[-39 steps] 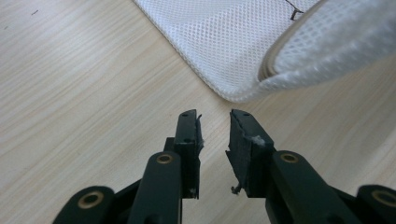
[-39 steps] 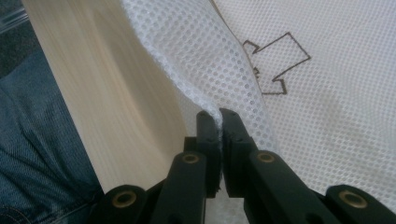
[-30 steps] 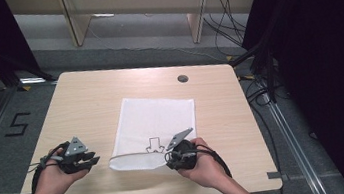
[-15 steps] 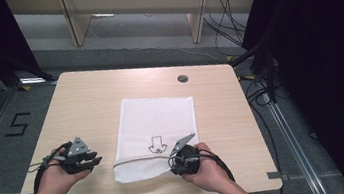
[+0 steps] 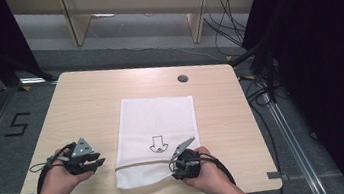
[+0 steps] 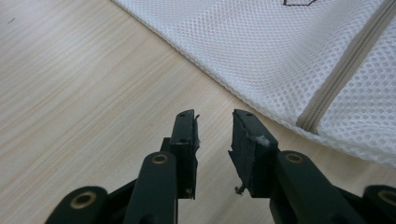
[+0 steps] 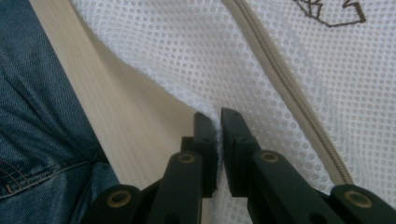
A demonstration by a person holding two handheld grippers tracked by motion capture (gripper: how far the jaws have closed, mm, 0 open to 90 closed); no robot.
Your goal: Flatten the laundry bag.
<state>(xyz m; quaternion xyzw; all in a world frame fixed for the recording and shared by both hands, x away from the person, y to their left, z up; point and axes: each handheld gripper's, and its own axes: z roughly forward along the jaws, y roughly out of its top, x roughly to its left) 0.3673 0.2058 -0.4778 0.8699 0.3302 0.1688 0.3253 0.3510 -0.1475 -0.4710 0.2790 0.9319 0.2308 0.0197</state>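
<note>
Mesh laundry bag (image 5: 156, 129): flat mid-desk, near corner lifted.
Right gripper (image 7: 218, 122): jaws pinching the bag's near edge.
Left gripper (image 6: 214, 126): jaws spread, just been opening, nothing between, beside the bag.
Desk (image 5: 85, 103): pale wood.

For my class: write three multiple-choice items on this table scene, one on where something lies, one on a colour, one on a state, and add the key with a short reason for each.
1. Where does the left gripper sit?
A. on top of the mesh bag
B. on the table beside the bag's left edge
C. by the round hole at the table's far side

2. What colour is the mesh bag?
A. white
B. blue
C. black

3. What is the right gripper doing?
A. standing wide open above bare wood
B. pinching a pen
C. pinching the bag's mesh near its zipper

Key: 1 B, the left gripper view shows its jaws apart over bare table; 2 A, white netting in all views; 3 C, mesh sits between its nearly shut jaws.
</note>
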